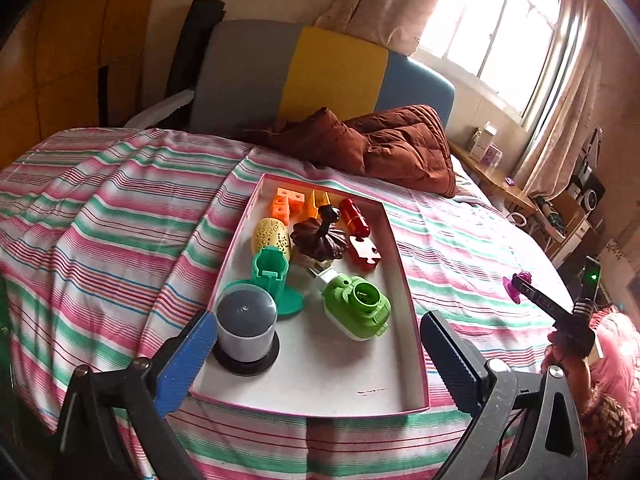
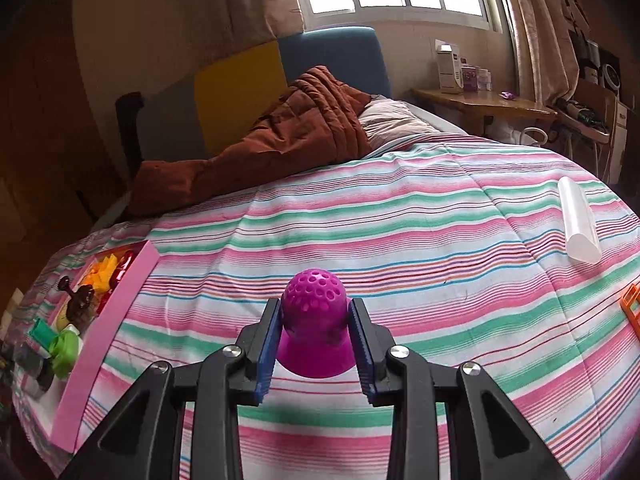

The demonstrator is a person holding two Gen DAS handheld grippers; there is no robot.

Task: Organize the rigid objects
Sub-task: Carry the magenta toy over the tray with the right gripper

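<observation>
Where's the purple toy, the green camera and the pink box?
purple toy [image 2: 314, 292]: right wrist view, its dimpled dome.
green camera [image 1: 357, 307]: left wrist view, its front body.
pink box [image 2: 108, 320]: right wrist view, its long side wall.

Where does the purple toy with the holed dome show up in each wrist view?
Left wrist view: the purple toy is far right at mid-height, held in the right gripper above the striped bedspread, right of the pink tray.
Right wrist view: the purple toy is at lower centre, clamped between the right gripper's blue pads.
Shared landmark: the pink tray, at the left edge there; also the brown quilt.
</observation>
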